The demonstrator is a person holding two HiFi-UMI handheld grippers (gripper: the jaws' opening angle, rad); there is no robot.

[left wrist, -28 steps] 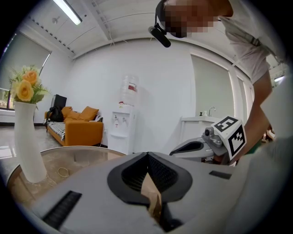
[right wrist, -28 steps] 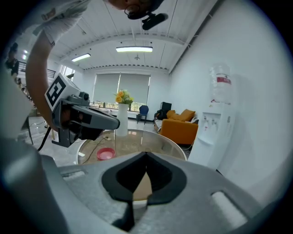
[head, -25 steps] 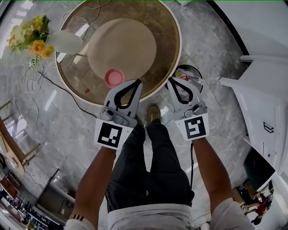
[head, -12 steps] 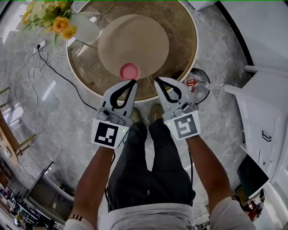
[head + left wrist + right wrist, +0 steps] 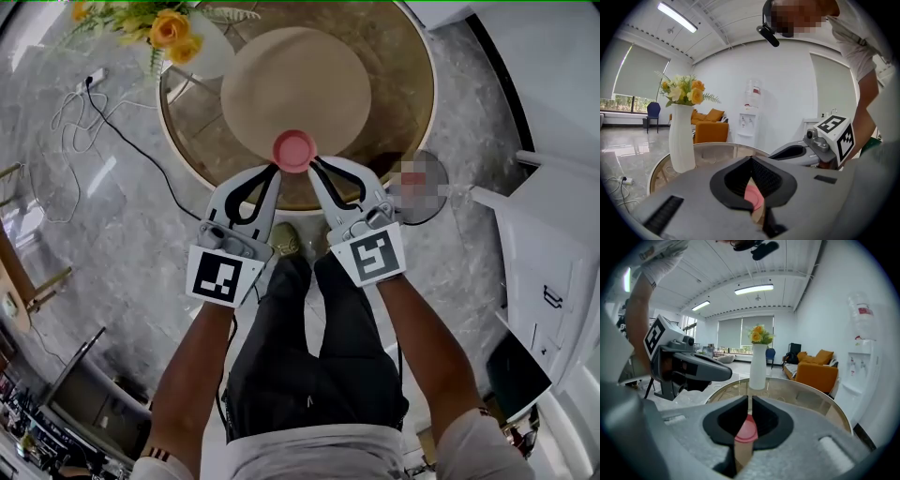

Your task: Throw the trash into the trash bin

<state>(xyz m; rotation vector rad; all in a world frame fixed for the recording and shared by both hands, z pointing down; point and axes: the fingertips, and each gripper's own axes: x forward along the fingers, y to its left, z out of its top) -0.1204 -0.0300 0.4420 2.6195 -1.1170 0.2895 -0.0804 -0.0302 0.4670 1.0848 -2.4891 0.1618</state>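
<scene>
Marble flooring is seen around a round glass table (image 5: 398, 103), on which a white vase (image 5: 214, 52) of flowers stands at the far left. The trash, a small pink cup (image 5: 293, 150), is found on the glass close to the table's near edge. The trash bin (image 5: 433, 208) is set on the floor just beside the table's near right edge, partly under a blurred patch.

The left gripper (image 5: 275, 172) and the right gripper (image 5: 315, 167) are both pointed at the cup from the near side, one at each flank. In each gripper view the jaws are seen brought together with nothing clamped between them. The pink cup shows only beyond the tips. Whether either tip touches the cup cannot be told.

The step in hand is judged to be the pick-up. For it to be done well, one gripper's jaws would have to be parted wide enough to straddle the cup's wall. They should then be lowered squarely before being closed, so that the light cup is not nudged along the smooth glass or off the edge. The other gripper is best kept clear. A firm but not crushing hold should be confirmed before the cup is carried right and released over the bin's mouth.
</scene>
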